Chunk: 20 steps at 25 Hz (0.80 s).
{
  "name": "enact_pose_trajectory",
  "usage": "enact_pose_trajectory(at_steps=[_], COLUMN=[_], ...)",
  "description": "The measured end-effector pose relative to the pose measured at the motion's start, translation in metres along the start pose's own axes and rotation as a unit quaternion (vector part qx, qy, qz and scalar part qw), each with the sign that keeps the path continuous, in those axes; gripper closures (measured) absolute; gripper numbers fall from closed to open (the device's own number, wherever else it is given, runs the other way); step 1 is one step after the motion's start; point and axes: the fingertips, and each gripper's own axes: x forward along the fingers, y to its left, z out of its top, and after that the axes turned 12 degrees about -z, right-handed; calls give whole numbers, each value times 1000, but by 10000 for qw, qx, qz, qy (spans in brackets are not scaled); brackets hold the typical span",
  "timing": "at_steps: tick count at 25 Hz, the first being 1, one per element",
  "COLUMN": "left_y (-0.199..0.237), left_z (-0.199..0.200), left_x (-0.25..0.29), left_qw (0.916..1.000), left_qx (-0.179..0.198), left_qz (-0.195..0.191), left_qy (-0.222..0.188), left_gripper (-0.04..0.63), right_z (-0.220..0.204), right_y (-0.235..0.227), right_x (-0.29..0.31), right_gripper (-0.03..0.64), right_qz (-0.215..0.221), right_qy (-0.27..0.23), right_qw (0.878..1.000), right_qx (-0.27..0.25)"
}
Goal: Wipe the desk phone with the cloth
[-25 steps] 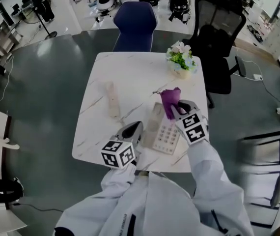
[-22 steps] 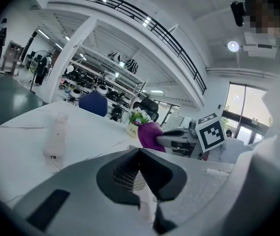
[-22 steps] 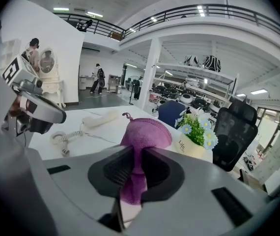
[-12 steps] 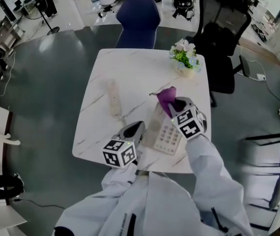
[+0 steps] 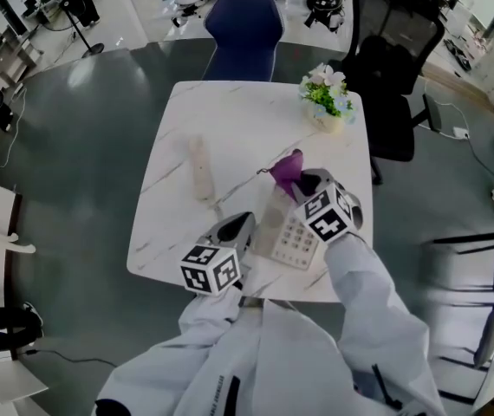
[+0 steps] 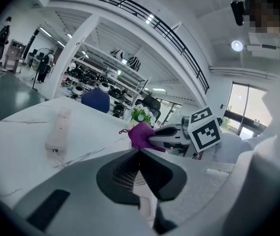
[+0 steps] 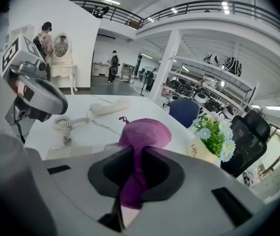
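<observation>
The beige desk phone (image 5: 292, 235) lies near the table's front edge, and its handset (image 5: 198, 172) rests off the cradle to the left, joined by a coiled cord (image 7: 67, 123). My right gripper (image 5: 300, 184) is shut on the purple cloth (image 5: 286, 169), which bunches out over the phone's far end. In the right gripper view the cloth (image 7: 144, 135) hangs pinched between the jaws of the gripper (image 7: 133, 165). My left gripper (image 5: 236, 225) hovers just left of the phone, shut and holding nothing; in its own view (image 6: 140, 153) the jaws meet.
A small pot of flowers (image 5: 325, 104) stands at the far right of the white marble table (image 5: 230, 128). A blue chair (image 5: 245, 26) and a black office chair (image 5: 394, 55) stand behind the table. Grey floor surrounds it.
My right gripper has carried the purple cloth a little to the left and farther along the phone. The left gripper has stayed in place.
</observation>
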Motion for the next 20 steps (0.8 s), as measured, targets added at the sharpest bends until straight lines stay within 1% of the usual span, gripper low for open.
enact_pose_trajectory(at_steps=[10,20], left_y=[-6,-15], left_z=[-5,-8], left_x=[-8,-23], left_qw=[10000,10000], left_qx=[5,-25], left_qz=[-15,-4], left_qy=[-15,-65], left_gripper=[597,597], right_z=[-4,-9], right_y=[21,40], right_x=[-5,-16], right_gripper=[583,584], right_qz=[67,102], right_qy=[141,266], right_qw=[9993,9984], right_qx=[-344,-487])
